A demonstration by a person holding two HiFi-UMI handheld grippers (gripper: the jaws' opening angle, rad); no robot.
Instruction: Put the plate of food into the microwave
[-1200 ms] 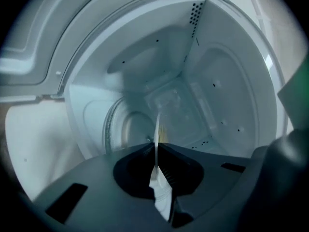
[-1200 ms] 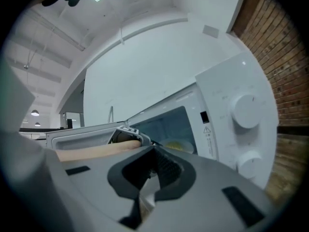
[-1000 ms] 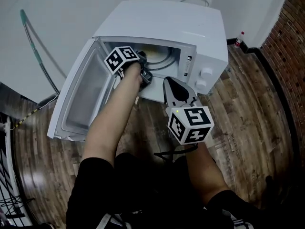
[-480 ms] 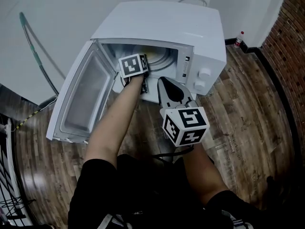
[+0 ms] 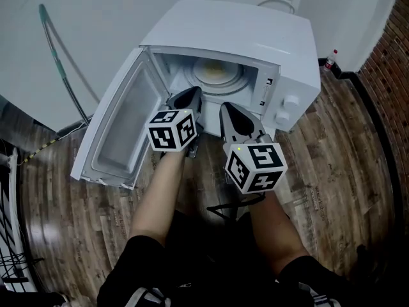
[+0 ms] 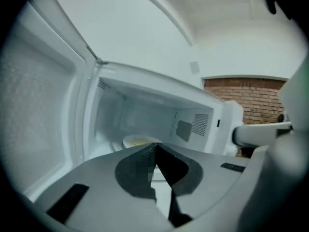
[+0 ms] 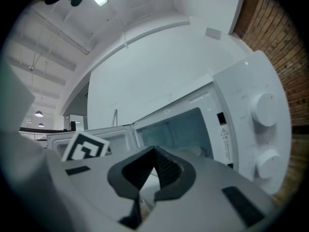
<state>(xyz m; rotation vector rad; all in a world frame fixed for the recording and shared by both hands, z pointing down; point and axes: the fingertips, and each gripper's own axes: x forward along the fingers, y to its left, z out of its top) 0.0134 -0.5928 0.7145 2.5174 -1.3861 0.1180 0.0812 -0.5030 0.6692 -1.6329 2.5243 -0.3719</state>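
Note:
A white microwave (image 5: pixel 255 27) stands on the wooden floor with its door (image 5: pixel 121 126) swung open to the left. The plate of food (image 5: pixel 216 74) lies on the turntable inside; in the left gripper view the plate (image 6: pixel 137 141) shows just past the jaw tips. My left gripper (image 5: pixel 193 94) is outside the cavity at its front edge. Its jaws have just been closing and now stand shut, with nothing between them. My right gripper (image 5: pixel 225 109) sits beside it in front of the opening, shut and empty, apart from the plate.
The control panel with two knobs (image 5: pixel 291 104) is on the microwave's right. A green-handled pole (image 5: pixel 61 50) leans on the white wall at left. A small bottle (image 5: pixel 330 59) stands by the brick wall (image 5: pixel 396 56) at right. The person's knees are below.
My left gripper has pulled back out of the microwave cavity toward the person and rolled, leaving the plate inside. The right gripper has stayed in place.

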